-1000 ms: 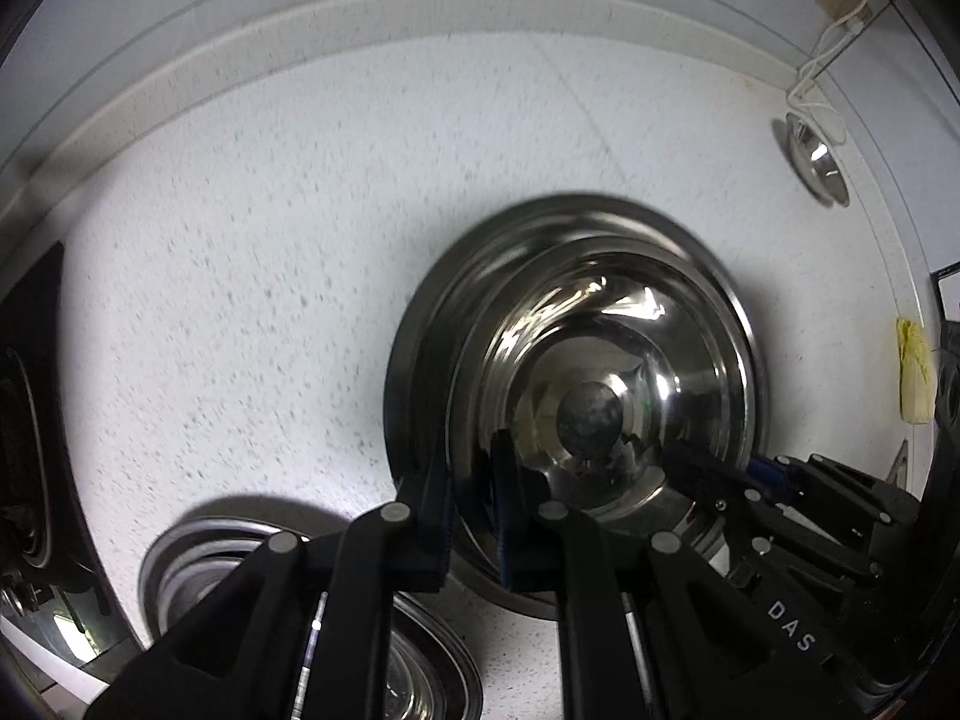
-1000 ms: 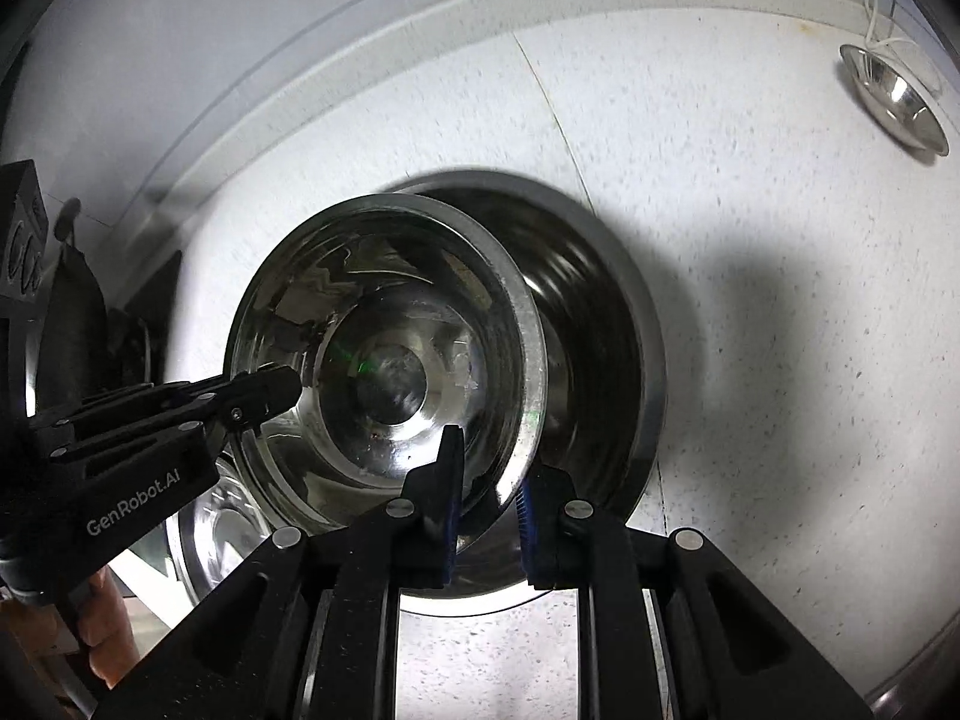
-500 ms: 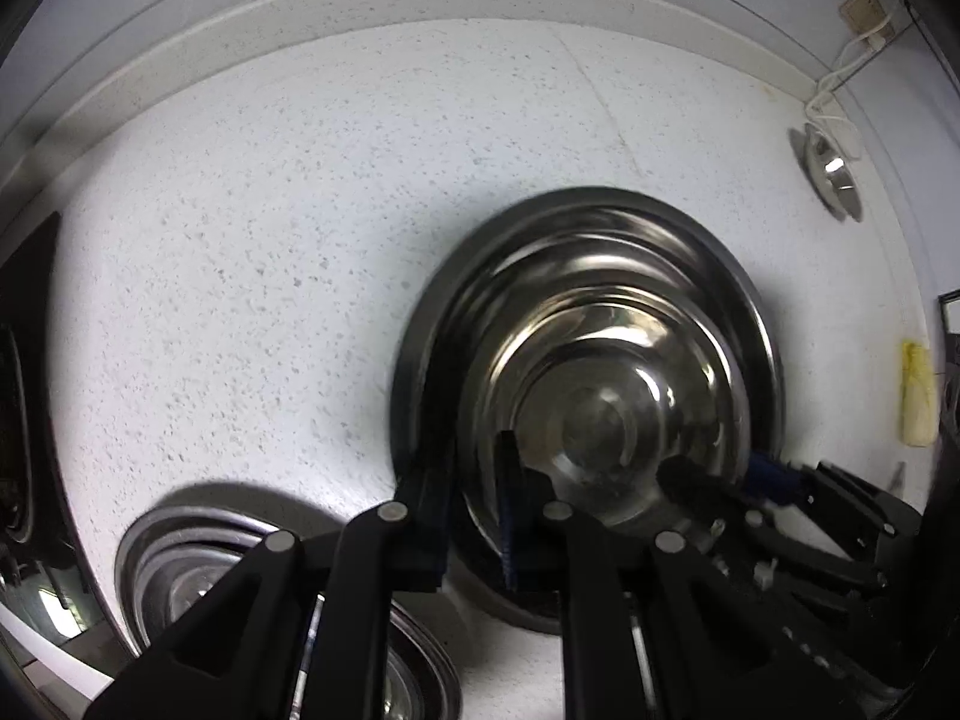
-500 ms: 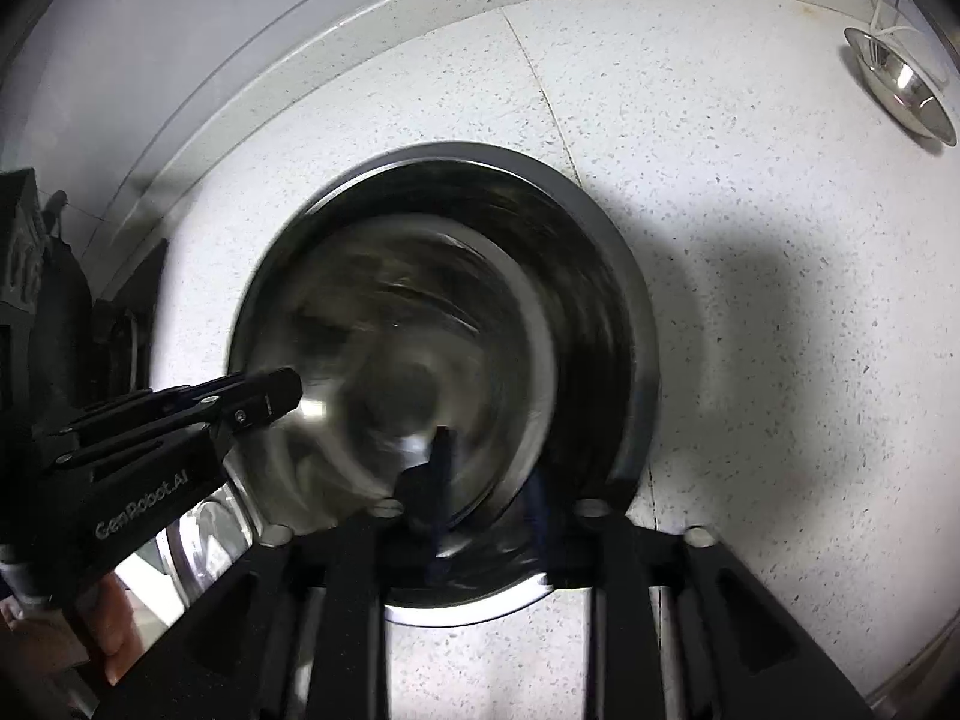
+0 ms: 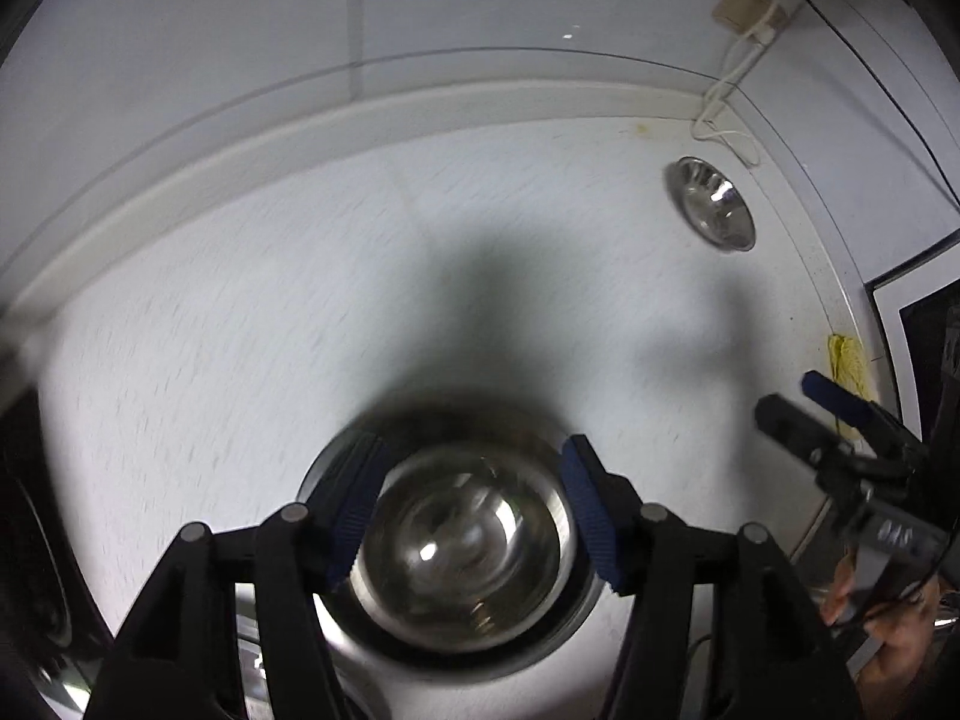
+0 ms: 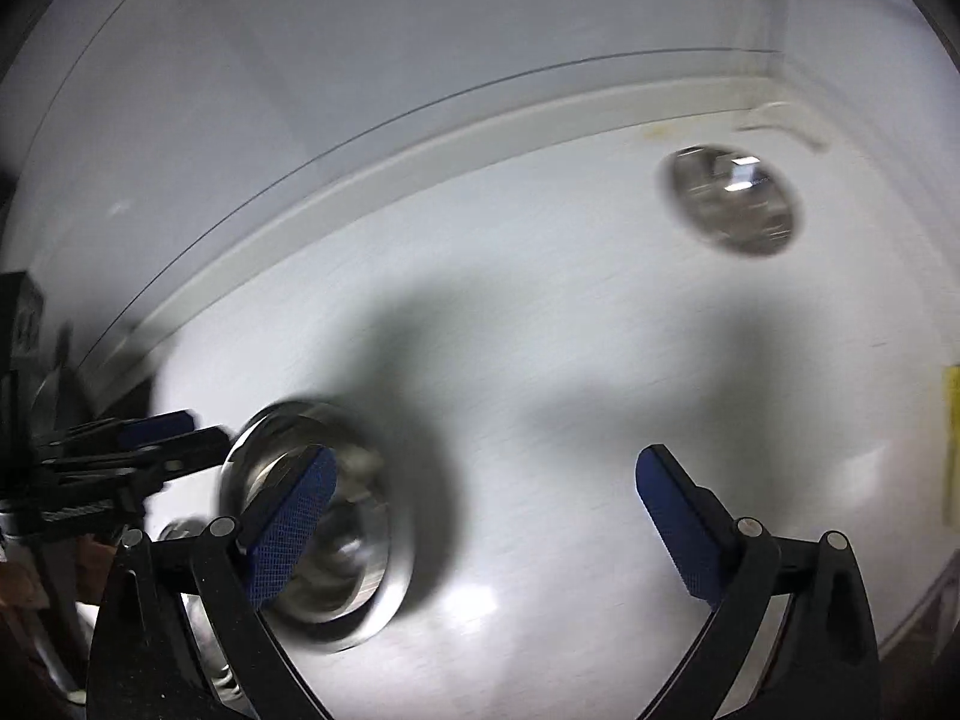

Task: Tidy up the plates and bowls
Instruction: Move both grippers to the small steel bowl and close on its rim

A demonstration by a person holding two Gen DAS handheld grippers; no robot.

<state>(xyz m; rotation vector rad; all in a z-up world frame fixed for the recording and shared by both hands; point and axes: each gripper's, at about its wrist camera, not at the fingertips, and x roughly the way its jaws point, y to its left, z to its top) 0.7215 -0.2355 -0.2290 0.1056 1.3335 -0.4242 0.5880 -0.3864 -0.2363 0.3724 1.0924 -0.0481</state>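
Note:
A steel bowl nested in a larger steel bowl [image 5: 462,546] sits on the white speckled counter, right below my left gripper [image 5: 471,510], which is open with a blue pad on each side of the stack. In the right wrist view the same stack [image 6: 324,534] lies at the lower left, partly behind my left finger. My right gripper [image 6: 480,522] is open and empty over bare counter to the right of the stack. A small steel bowl [image 5: 711,204] lies far off near the back wall; it also shows in the right wrist view [image 6: 732,207].
A raised white ledge [image 5: 360,132] backs the counter. A wall socket and white cord [image 5: 741,0] hang at the back right. A yellow cloth [image 5: 849,360] lies at the counter's right edge. More steel dishes [image 6: 186,531] show at the lower left. Both views are blurred.
Both grippers have let go of the bowl, opened wide and pulled up and back. The bowl now rests inside the larger one. The right gripper has swung to the right.

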